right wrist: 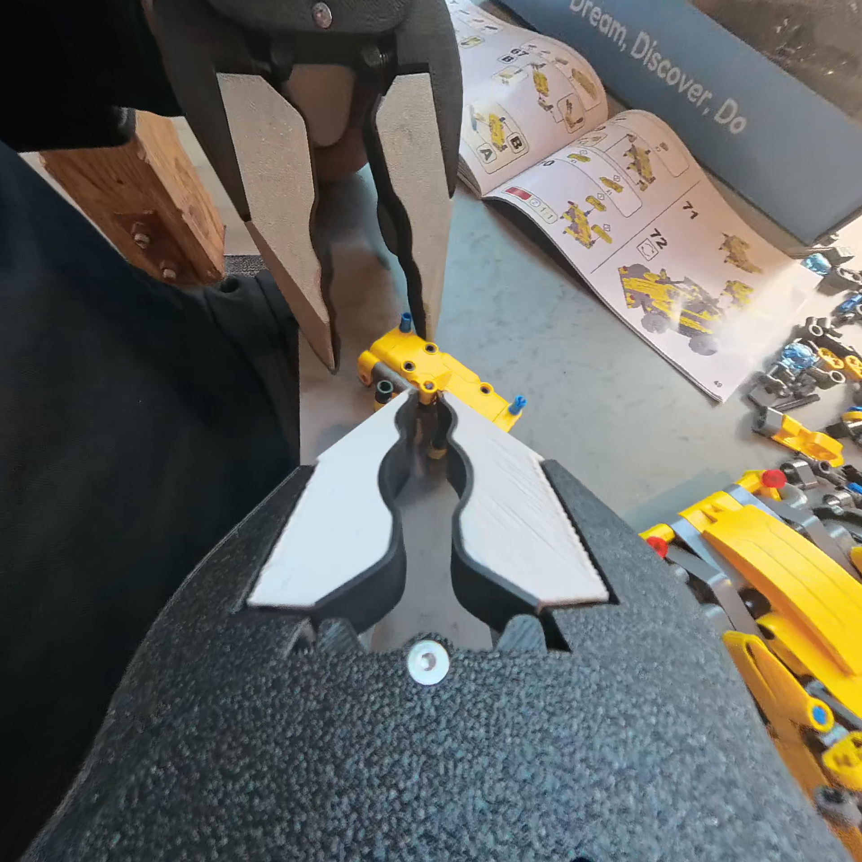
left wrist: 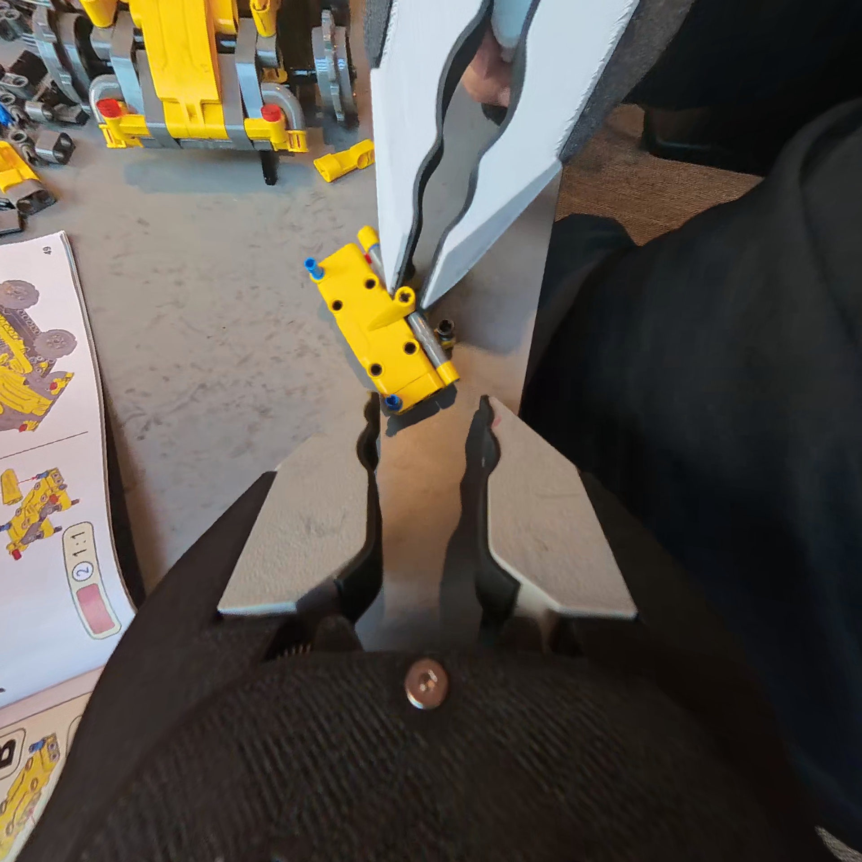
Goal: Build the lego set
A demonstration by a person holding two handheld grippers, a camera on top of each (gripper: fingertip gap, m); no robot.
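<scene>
open instruction booklet (right wrist: 629,205) with printed writing, grey box (right wrist: 746,140) with white lettering

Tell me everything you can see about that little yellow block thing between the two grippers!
The little yellow block thing is a flat, shiny plastic building-brick assembly lying on the grey table near its edge. Its top has several round pin holes and a small raised wedge. A blue pin sticks out at each of two corners, and a grey rod runs along one side. The right gripper has its tips at the block's yellow eyelet; the left gripper is open, one fingertip beside the other end.
</scene>
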